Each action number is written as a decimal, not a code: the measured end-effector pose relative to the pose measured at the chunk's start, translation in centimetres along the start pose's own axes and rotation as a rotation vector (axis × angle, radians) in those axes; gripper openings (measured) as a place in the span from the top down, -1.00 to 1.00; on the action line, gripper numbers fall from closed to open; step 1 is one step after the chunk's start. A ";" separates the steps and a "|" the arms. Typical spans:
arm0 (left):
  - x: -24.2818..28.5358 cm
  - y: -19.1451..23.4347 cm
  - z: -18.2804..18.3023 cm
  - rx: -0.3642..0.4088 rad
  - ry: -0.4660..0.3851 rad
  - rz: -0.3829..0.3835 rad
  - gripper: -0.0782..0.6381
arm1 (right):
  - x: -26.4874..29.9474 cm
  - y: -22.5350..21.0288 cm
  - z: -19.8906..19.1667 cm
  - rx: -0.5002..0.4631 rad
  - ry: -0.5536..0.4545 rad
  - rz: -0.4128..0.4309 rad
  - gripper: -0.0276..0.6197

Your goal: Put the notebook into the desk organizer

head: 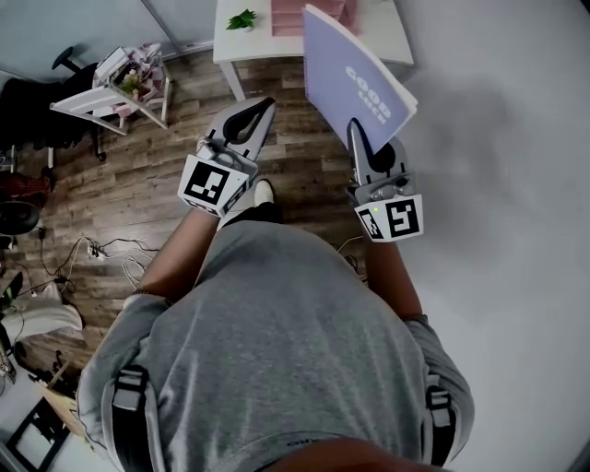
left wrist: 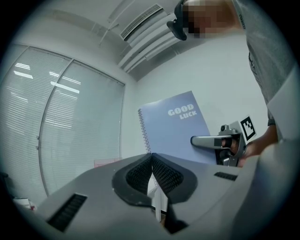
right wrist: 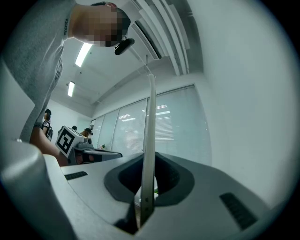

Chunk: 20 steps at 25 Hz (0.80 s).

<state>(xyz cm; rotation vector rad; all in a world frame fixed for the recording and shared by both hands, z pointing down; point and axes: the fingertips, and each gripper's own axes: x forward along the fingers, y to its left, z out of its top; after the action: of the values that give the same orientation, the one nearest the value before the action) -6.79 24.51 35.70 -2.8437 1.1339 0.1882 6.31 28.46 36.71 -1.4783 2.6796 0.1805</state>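
A lilac spiral notebook [head: 355, 78] with "GOOD LUCK" on its cover stands upright in the air, held at its lower edge by my right gripper [head: 361, 132], which is shut on it. In the right gripper view the notebook [right wrist: 150, 150] shows edge-on between the jaws. The left gripper view shows the notebook's cover [left wrist: 176, 126] with the right gripper [left wrist: 199, 140] clamped on it. My left gripper [head: 263, 109] hangs to the left of the notebook, jaws closed together with nothing in them [left wrist: 151, 161]. A pink desk organizer [head: 300, 14] sits on the white table ahead.
The white table [head: 396, 41] at the top carries a small green plant [head: 243, 18] beside the organizer. A white wall [head: 516, 184] runs along the right. A white side table [head: 111, 92] with clutter stands at left on the wooden floor, cables lie below it.
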 end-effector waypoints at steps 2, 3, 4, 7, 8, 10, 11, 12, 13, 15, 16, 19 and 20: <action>1.5 3.0 0.4 -0.008 0.000 -0.007 0.73 | 3.3 -0.8 0.4 0.003 0.010 -0.005 0.81; 2.1 4.1 0.3 -0.011 0.003 -0.012 0.73 | 4.5 -1.1 0.4 0.005 0.014 -0.009 0.81; 2.5 4.8 0.1 -0.014 0.010 -0.017 0.73 | 5.3 -1.4 0.2 0.005 0.018 -0.012 0.81; 3.2 7.1 -0.7 -0.020 0.042 -0.027 0.73 | 7.6 -1.7 -0.4 0.004 0.029 -0.020 0.81; 3.5 8.0 -0.8 -0.022 0.037 -0.030 0.73 | 8.5 -1.8 -0.5 0.005 0.034 -0.023 0.81; 3.9 9.6 -0.8 -0.028 0.028 -0.037 0.73 | 10.0 -1.8 -0.9 0.011 0.043 -0.031 0.81; 4.1 10.2 -1.0 -0.028 0.028 -0.043 0.72 | 10.6 -1.8 -1.0 0.017 0.046 -0.035 0.81; 4.3 10.8 -1.3 -0.026 0.033 -0.050 0.73 | 11.1 -1.8 -1.2 0.023 0.047 -0.039 0.81; 4.5 11.3 -1.6 -0.023 0.034 -0.057 0.72 | 11.6 -1.8 -1.4 0.028 0.048 -0.043 0.81; 4.9 12.1 -1.9 -0.025 0.028 -0.065 0.73 | 12.5 -2.1 -1.9 0.033 0.056 -0.047 0.81; 5.1 12.4 -1.9 -0.028 0.028 -0.066 0.73 | 12.9 -2.3 -2.1 0.038 0.062 -0.047 0.81; 5.8 13.3 -2.2 -0.024 0.036 -0.064 0.73 | 13.8 -3.4 -2.5 0.056 0.069 -0.046 0.81; 6.1 13.5 -2.4 -0.021 0.031 -0.063 0.73 | 14.0 -3.8 -2.7 0.058 0.066 -0.046 0.81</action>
<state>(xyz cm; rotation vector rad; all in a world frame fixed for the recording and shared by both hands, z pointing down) -11.49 10.30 36.91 -2.9056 1.0522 0.1531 2.03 14.38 37.36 -1.5537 2.6739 0.0509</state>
